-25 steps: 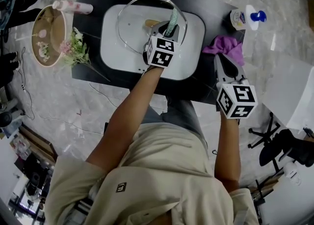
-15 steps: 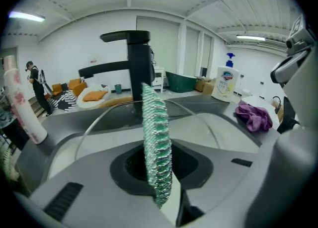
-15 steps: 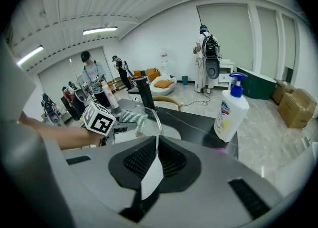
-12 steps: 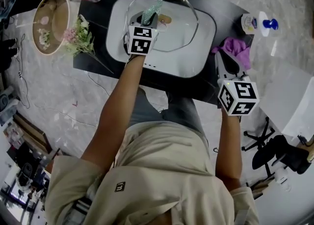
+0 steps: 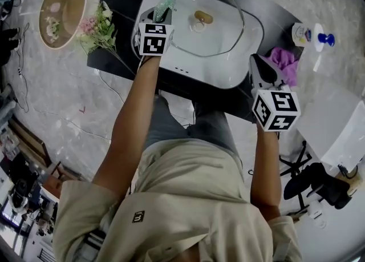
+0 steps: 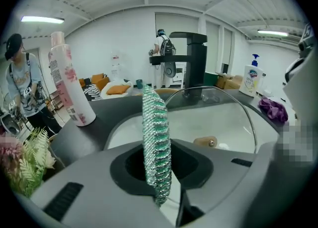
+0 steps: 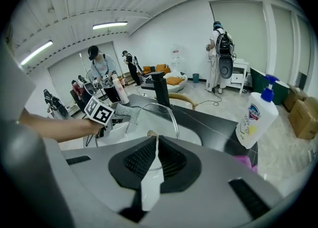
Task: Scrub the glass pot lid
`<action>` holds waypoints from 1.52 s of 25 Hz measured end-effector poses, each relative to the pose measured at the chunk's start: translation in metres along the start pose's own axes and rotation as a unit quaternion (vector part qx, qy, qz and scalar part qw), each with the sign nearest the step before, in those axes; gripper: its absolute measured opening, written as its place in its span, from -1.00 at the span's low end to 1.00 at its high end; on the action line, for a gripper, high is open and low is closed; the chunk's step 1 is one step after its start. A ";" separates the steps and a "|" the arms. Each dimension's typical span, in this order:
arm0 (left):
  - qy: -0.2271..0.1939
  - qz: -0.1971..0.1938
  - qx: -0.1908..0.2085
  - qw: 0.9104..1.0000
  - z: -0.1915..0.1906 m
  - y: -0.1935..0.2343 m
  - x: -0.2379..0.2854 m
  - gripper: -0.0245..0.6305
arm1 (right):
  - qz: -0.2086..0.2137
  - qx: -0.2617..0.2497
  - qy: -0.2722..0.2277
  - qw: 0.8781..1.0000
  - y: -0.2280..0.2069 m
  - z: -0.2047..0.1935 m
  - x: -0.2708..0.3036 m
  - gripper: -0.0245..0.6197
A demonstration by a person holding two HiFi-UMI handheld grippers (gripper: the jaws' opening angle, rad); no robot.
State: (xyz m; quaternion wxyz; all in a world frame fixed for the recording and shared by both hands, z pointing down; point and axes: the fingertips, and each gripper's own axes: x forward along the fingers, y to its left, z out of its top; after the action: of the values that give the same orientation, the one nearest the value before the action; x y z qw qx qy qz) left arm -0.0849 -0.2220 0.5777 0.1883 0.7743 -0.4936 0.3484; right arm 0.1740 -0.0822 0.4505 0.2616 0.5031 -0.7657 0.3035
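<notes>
The glass pot lid lies in the white sink basin, its brown knob facing up. My left gripper is shut on a green-and-silver scrubber at the lid's left rim. In the left gripper view the scrubber stands upright between the jaws, with the lid just behind and to the right. My right gripper hangs shut and empty over the dark counter to the right of the basin, apart from the lid.
A purple cloth and a soap pump bottle sit on the counter's right end. A black faucet rises behind the basin. On the left are a pink bottle, flowers and a round basket. People stand in the room beyond.
My left gripper has carried the scrubber from the lid's right side across to its left rim. The right gripper has stayed beside the basin.
</notes>
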 end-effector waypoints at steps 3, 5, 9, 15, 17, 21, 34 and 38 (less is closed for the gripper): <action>0.003 -0.001 -0.005 1.000 -0.005 0.000 -0.002 -0.65 | 0.001 -0.003 0.002 1.000 0.003 -0.001 0.001 -0.84; 0.003 0.000 -0.007 1.000 -0.005 -0.001 -0.002 -0.65 | 0.001 -0.003 0.003 1.000 0.003 -0.003 0.000 -0.84; 0.002 -0.002 -0.005 1.000 -0.004 -0.008 -0.001 -0.65 | -0.002 0.001 0.005 1.000 -0.001 -0.008 -0.002 -0.84; 0.003 -0.038 0.012 0.999 -0.002 -0.053 0.006 -0.66 | -0.008 0.015 0.004 1.000 -0.011 -0.016 -0.007 -0.84; 0.003 -0.060 0.027 0.998 -0.001 -0.080 0.009 -0.66 | -0.012 0.022 0.004 1.000 -0.016 -0.020 -0.009 -0.84; 0.004 -0.093 0.050 0.994 0.004 -0.131 0.013 -0.66 | -0.021 0.038 0.003 0.999 -0.029 -0.031 -0.015 -0.84; 0.009 -0.211 0.095 0.973 0.013 -0.271 0.015 -0.66 | -0.046 0.077 0.000 0.996 -0.061 -0.055 -0.031 -0.84; 0.009 -0.212 0.092 0.973 0.013 -0.267 0.015 -0.66 | -0.050 0.081 0.000 0.995 -0.067 -0.057 -0.032 -0.84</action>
State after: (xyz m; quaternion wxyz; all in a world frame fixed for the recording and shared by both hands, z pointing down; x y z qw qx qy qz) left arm 0.1635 -0.1222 0.5936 0.1904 0.8723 -0.2823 0.3509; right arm 0.2531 -0.0417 0.4797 0.2347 0.5605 -0.7124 0.3510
